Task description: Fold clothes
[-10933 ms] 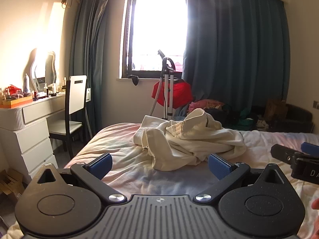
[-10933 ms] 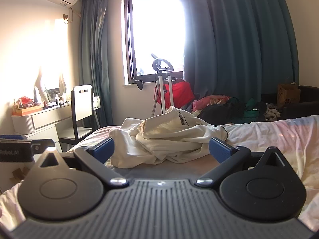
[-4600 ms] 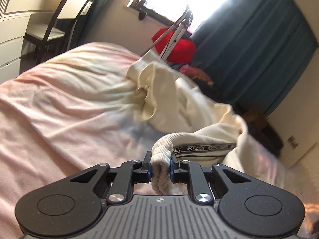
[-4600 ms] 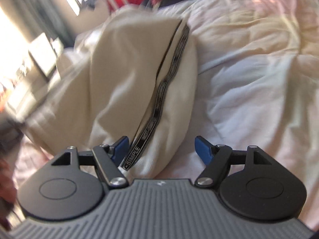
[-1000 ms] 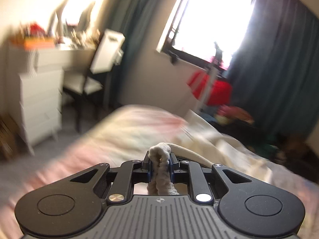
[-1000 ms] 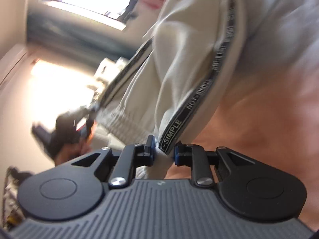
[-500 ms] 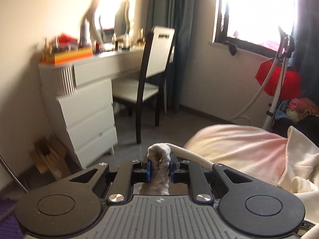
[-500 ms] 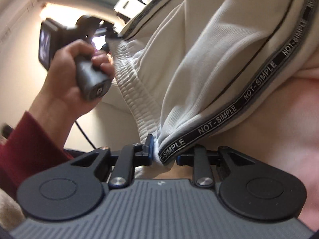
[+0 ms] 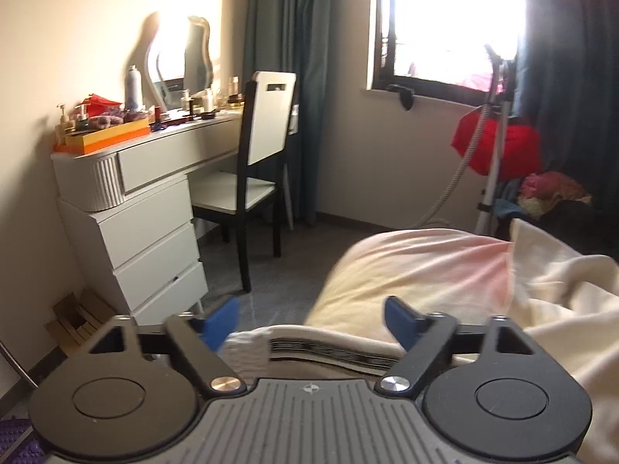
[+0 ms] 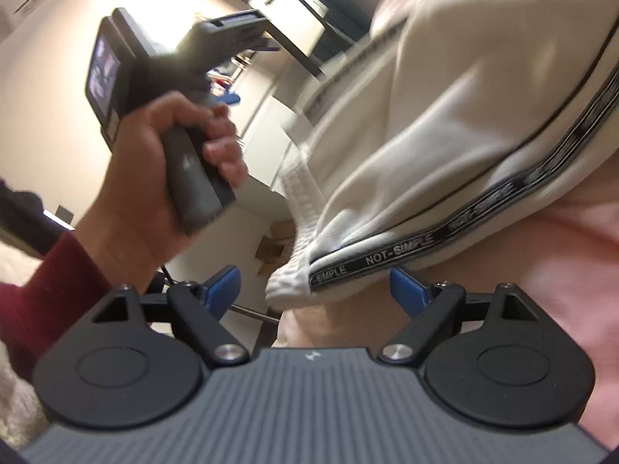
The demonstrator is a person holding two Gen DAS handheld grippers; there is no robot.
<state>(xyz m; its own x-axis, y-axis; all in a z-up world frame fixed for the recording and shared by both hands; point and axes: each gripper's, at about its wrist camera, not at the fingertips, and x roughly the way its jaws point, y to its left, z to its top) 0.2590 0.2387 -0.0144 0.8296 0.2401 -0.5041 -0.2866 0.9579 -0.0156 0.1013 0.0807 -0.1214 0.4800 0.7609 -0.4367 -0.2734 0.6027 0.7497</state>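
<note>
Cream trousers (image 10: 445, 135) with a black "NOT-SIMPLE" side stripe lie on the pink bed sheet (image 10: 561, 270). The ribbed waistband corner (image 10: 294, 282) sits between the blue pads of my right gripper (image 10: 315, 290), whose jaws are opening and do not press it. My left gripper (image 9: 311, 323) is opening too; the waistband's other end (image 9: 251, 348) lies loose just below and between its pads. More of the cream cloth (image 9: 561, 290) is heaped at the right of the left wrist view. A hand in a red sleeve (image 10: 154, 193) holds the left gripper's handle.
Beyond the bed's edge is grey floor with a white dresser (image 9: 135, 212) and a black-and-white chair (image 9: 255, 178). A garment steamer stand (image 9: 491, 147) with a red cloth, dark curtains and a bright window (image 9: 452, 19) stand behind. Piled clothes (image 9: 553, 193) lie at the far right.
Both grippers have opened wide and let go of the waistband, which now rests loose between their pads. The left gripper shifted slightly; the right wrist view rolled a little.
</note>
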